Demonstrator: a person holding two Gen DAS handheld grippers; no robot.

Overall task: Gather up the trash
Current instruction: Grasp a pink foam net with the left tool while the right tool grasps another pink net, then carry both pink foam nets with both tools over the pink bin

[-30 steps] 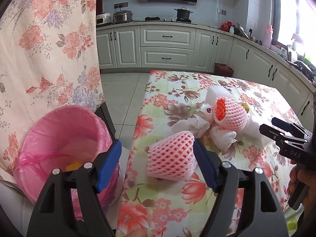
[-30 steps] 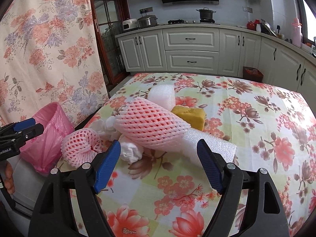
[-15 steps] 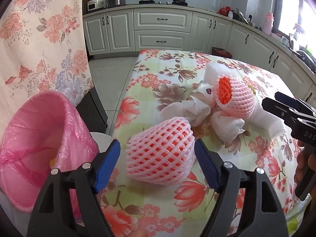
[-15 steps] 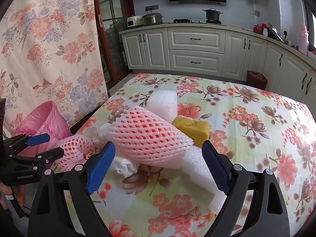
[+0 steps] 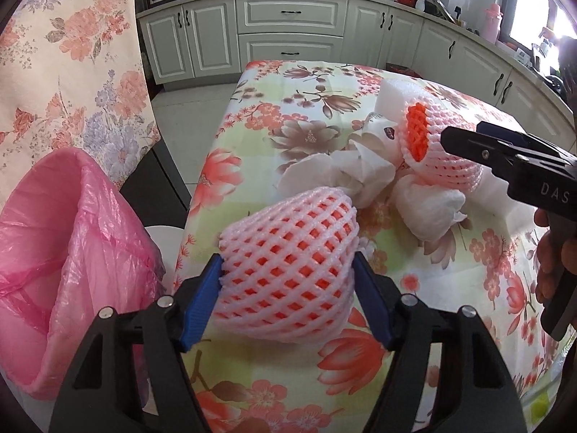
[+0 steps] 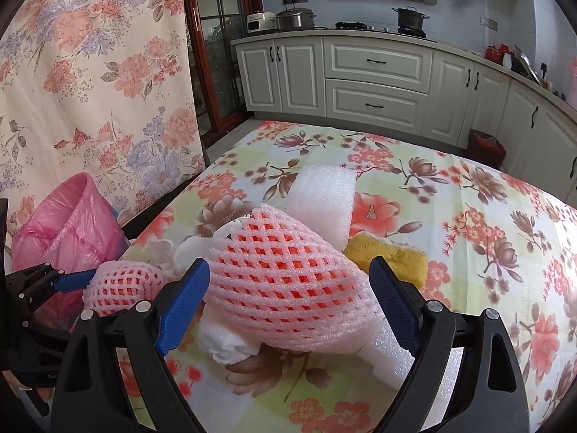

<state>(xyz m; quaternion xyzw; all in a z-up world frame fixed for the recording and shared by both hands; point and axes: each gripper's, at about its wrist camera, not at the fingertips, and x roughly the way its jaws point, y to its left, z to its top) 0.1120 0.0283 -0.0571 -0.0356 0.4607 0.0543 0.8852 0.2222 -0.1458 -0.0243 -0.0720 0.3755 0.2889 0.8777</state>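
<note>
- The small foam net (image 5: pixel 288 270), lying just beside the pink bin (image 5: pixel 54 270), is being closed on by the left gripper (image 5: pixel 288 288); both pads touch it.
- The large net (image 6: pixel 288 288), farther from the bin, is straddled by the wide-open right gripper (image 6: pixel 288 303).

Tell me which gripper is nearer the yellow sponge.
Right. The right gripper straddles the larger foam net directly beside the yellow sponge; the left gripper, jaws closing, is around the smaller foam net, farther away.
</note>
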